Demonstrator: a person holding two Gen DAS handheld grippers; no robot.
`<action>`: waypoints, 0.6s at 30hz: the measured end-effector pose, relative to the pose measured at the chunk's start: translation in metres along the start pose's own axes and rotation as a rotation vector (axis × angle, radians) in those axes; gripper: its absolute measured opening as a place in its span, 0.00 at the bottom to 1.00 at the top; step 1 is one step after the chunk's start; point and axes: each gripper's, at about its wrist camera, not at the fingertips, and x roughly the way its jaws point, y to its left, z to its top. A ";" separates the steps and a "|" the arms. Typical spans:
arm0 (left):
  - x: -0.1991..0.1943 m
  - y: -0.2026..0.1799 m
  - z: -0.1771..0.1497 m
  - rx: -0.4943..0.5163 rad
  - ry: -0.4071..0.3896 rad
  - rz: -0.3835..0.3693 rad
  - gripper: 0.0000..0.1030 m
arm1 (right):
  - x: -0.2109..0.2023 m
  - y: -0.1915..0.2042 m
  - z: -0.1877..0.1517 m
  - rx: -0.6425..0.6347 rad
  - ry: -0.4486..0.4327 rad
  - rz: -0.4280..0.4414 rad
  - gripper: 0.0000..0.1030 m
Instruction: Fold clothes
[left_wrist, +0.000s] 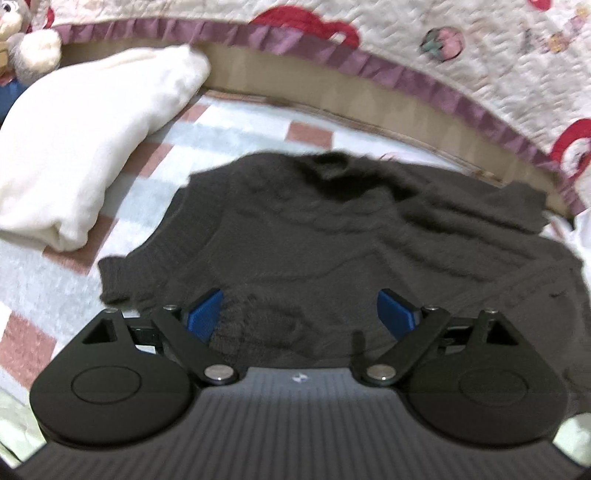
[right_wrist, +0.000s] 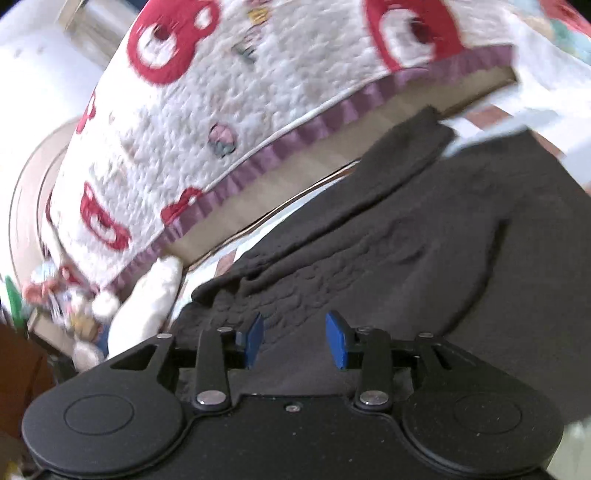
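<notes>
Sweater: a dark brown cable-knit sweater (left_wrist: 332, 229) lay spread flat on the checked bedspread (left_wrist: 44, 295), filling the centre of the left wrist view.
Sleeve: one ribbed cuff (left_wrist: 114, 280) reached toward 9 o'clock; in the right wrist view another sleeve (right_wrist: 402, 155) stretched toward 1 o'clock.
Left tool: the left tool (left_wrist: 301, 314) stood wide, its blue pads well apart over the sweater's near hem, and a fold of knit lay against the left-hand pad (left_wrist: 203, 317).
Right tool: the right tool (right_wrist: 295, 339) was parted more narrowly, nothing between the pads, above the knit.
Folded item: a cream garment (left_wrist: 85, 155) sat folded at 10 o'clock, apart from the sweater.
Backdrop: a white quilt (left_wrist: 461, 55) with red motifs and a purple ruffle hung at 12 o'clock.
Corner: a plush toy (left_wrist: 33, 48) sat at 10 o'clock.
</notes>
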 end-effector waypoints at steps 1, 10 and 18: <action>0.001 -0.002 0.004 -0.002 0.015 -0.033 0.85 | 0.006 0.004 0.006 -0.021 0.019 -0.004 0.43; 0.032 -0.033 0.060 0.047 0.075 -0.186 0.77 | 0.042 0.060 0.106 -0.329 0.247 -0.173 0.50; 0.095 -0.014 0.105 -0.088 0.050 -0.143 0.77 | 0.090 0.005 0.168 -0.198 0.169 -0.276 0.54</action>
